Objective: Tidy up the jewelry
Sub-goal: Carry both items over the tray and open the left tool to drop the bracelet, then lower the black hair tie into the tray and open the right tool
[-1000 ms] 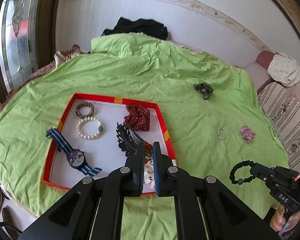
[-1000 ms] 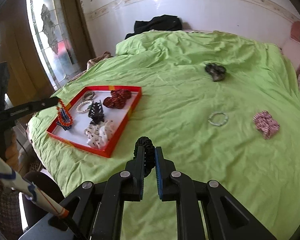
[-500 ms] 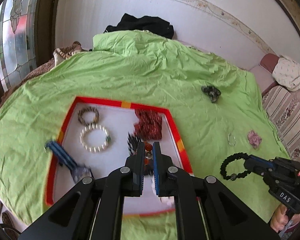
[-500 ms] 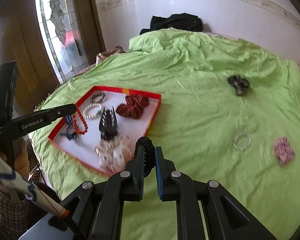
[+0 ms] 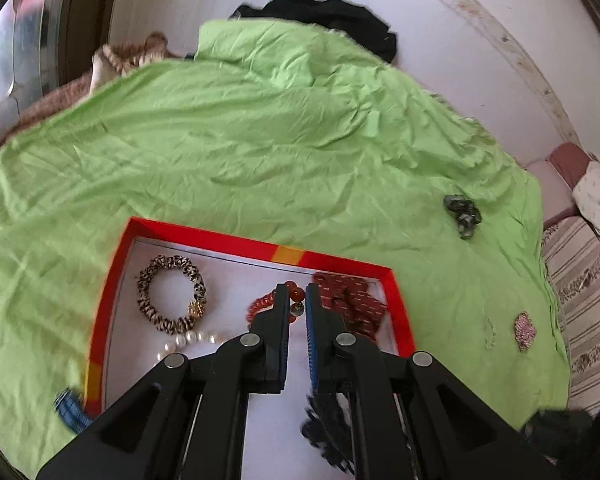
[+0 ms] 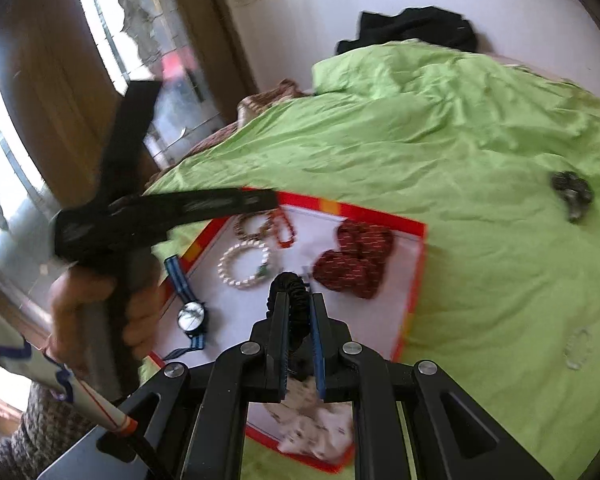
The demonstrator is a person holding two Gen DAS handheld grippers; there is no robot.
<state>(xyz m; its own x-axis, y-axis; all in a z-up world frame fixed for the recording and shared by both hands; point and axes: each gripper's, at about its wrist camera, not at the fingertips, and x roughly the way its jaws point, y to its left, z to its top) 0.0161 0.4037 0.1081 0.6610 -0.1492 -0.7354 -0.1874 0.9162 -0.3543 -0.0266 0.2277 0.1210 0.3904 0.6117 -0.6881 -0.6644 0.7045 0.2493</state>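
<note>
While the left hand-held gripper (image 5: 296, 300) pinches an orange bead bracelet (image 5: 266, 306) over the red tray (image 5: 228, 242) near its far edge, the right hand-held gripper (image 6: 299, 308) holds a black beaded bracelet (image 6: 294, 292) narrowly above the tray's middle, beside the pearl bracelet (image 6: 246, 264) on the bed's green sheet (image 6: 480, 240).

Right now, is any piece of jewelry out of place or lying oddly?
Yes. Three pieces lie loose on the green sheet, outside the red tray: a dark bracelet, a clear bead bracelet and a pink scrunchie. The watch also has one strap hanging over the tray's edge.
</note>
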